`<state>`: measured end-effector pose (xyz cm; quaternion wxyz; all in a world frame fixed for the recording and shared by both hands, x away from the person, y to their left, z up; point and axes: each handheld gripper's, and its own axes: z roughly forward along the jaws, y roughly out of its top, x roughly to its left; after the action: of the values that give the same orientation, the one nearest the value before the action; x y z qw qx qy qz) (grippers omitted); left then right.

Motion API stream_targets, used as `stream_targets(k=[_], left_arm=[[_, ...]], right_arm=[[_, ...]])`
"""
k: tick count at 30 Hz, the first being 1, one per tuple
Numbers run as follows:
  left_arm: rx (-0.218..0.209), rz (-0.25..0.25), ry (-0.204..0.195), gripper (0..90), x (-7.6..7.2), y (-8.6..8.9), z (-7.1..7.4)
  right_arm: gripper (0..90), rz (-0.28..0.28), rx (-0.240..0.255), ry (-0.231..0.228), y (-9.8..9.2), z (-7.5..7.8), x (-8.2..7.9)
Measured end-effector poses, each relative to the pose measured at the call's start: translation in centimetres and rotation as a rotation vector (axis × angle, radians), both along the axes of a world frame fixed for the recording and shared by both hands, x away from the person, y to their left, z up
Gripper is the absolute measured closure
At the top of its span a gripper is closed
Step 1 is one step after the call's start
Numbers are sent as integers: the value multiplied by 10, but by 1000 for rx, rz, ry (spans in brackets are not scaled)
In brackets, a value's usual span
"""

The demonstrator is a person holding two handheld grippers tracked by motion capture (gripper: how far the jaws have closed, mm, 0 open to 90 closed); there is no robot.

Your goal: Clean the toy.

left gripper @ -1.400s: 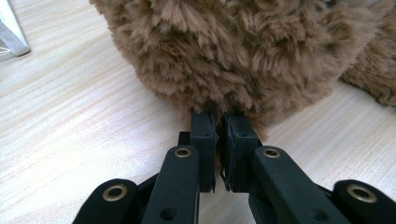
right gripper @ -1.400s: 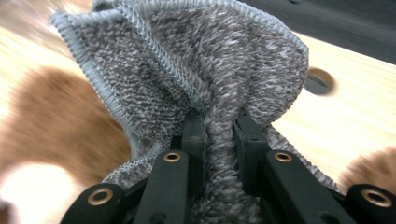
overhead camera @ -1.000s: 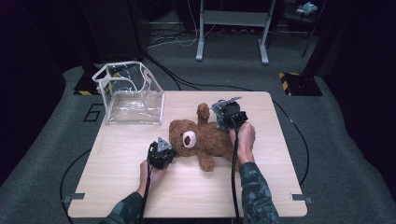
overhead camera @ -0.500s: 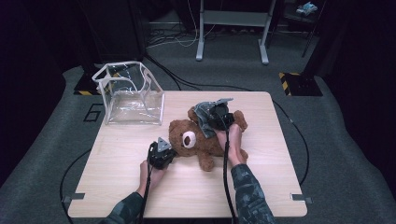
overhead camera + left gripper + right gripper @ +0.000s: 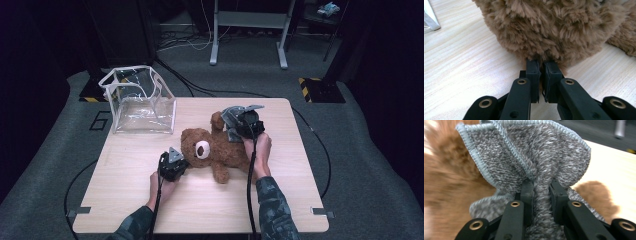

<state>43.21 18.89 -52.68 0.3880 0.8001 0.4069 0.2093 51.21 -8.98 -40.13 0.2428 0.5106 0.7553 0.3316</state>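
Two tools are in use on the tabletop [image 5: 150,150], and we describe them from left to right. At the far left of the tabletop we see a clear bag [image 5: 140,102] with white edging, standing open and well apart from both tools. The left tool [image 5: 181,162] lies low at the head of the teddy bear [image 5: 220,150]; in the left gripper view its jaws are closed on a small tuft of the bear's brown fur. The bear lies on the middle of the tabletop. The right tool [image 5: 235,120] is above the bear's upper body; in the right gripper view we see its jaws clamped on a fold of grey knitted cloth [image 5: 536,157].
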Motion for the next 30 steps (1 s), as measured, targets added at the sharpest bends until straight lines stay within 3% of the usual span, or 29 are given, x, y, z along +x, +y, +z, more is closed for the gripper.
stream_targets(k=[2, 6, 10, 19, 22, 25, 29, 30], left_arm=[[0, 1, -1, 842, 0, 0, 0], [-2, 3, -2, 842, 0, 0, 0], [-3, 2, 1, 842, 0, 0, 0], [-3, 1, 2, 842, 0, 0, 0], [-3, 1, 4, 841, 0, 0, 0], [-2, 2, 1, 842, 0, 0, 0], [-2, 2, 0, 841, 0, 0, 0], [-2, 2, -1, 841, 0, 0, 0]], right_arm=[[763, 38, 23, 1, 6, 1, -3], [766, 52, -24, 25, 13, -5, -1], [769, 3, -44, 30, -1, -10, 4], [770, -166, -156, 57, -48, -17, 12], [769, -194, -136, 42, -61, -12, 9], [768, -184, -64, -5, -64, 2, 0], [768, -106, -12, -61, -53, 18, -8], [767, -81, 1, -54, -46, 20, -10]])
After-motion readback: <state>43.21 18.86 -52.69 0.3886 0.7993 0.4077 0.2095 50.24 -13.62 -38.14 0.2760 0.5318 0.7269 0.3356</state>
